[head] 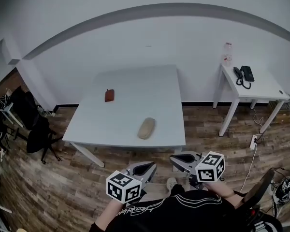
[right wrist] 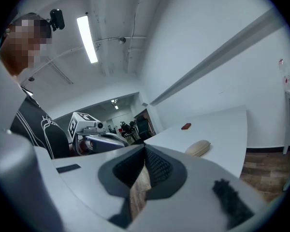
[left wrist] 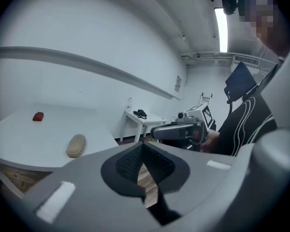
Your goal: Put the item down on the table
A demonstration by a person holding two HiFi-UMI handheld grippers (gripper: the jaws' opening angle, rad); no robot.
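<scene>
A tan oval case (head: 146,128) lies near the front edge of the white table (head: 135,88). A small red-brown item (head: 109,95) rests farther back on the left. Both grippers hang over the wooden floor close to my body, short of the table's front edge. My left gripper (head: 146,167) is shut with nothing in it; its jaws meet in the left gripper view (left wrist: 142,146). My right gripper (head: 182,158) is likewise shut and holds nothing (right wrist: 145,149). The case (left wrist: 76,145) (right wrist: 198,148) and the red-brown item (left wrist: 37,116) (right wrist: 185,126) show beyond each gripper's jaws.
A small white side table (head: 261,88) stands to the right by the wall with a black phone (head: 242,75) and a bottle (head: 227,52) on it. Black chairs (head: 36,129) crowd the left. A power strip and cable (head: 253,141) lie on the floor at right.
</scene>
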